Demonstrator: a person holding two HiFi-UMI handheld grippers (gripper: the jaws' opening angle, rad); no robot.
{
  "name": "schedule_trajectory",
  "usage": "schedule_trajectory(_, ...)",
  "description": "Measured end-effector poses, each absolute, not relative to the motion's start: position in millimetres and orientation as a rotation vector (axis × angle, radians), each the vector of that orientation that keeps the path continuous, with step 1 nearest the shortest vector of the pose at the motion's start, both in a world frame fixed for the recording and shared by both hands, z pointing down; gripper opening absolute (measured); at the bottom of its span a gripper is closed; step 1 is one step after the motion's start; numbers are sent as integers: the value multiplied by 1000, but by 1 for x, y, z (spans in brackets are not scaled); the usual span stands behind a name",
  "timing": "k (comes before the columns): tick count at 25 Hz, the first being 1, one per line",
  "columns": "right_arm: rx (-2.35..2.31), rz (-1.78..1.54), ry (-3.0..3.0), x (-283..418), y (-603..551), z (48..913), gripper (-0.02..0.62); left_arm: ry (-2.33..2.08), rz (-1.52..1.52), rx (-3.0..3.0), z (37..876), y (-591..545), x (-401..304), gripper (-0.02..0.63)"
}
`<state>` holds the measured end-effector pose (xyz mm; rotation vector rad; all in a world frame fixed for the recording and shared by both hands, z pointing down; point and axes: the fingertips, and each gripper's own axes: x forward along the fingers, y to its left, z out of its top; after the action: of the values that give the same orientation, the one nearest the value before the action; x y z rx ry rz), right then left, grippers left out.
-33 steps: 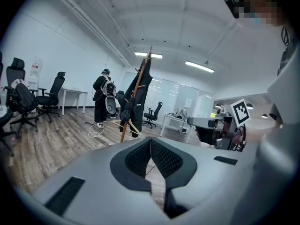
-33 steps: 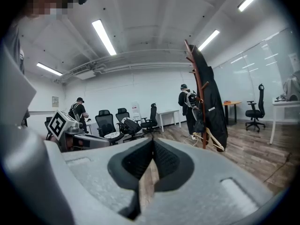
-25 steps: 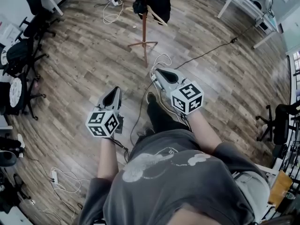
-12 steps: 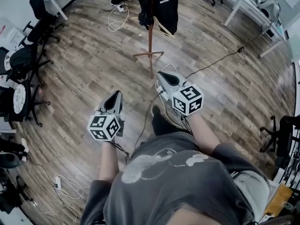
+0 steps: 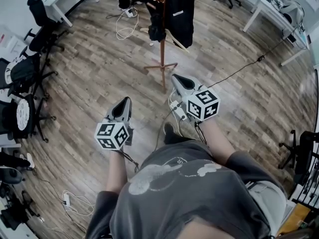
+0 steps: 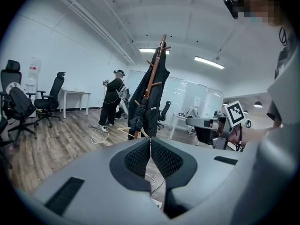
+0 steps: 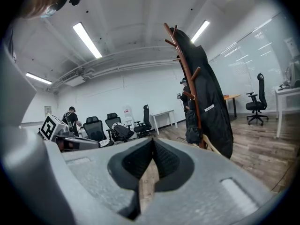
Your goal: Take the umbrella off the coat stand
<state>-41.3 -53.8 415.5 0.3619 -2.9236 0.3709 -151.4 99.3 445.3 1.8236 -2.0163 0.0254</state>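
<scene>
Head view shows what I take for the umbrella [image 5: 157, 33], a dark folded bundle hanging on the coat stand [image 5: 162, 59], just beside the black coat [image 5: 182, 9]. My left gripper [image 5: 126, 100] and right gripper [image 5: 175, 76] are well apart from it, all 2 pressed together and empty. A careless pull could tip the stand or drag the coat. How its strap sits on the peg I cannot make out.

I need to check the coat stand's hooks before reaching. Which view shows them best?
The right gripper view: the coat stand appears side-on, its hooks clear against the ceiling. The left gripper view shows it smaller; the head view sees it steeply from above, foreshortened.
</scene>
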Motion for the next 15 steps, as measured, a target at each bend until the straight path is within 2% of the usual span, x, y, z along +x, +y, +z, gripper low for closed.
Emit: schedule_trajectory(15,359,411,-2934,-83,-182,421,-2,-2033,85,1848,434,-32,-198,9)
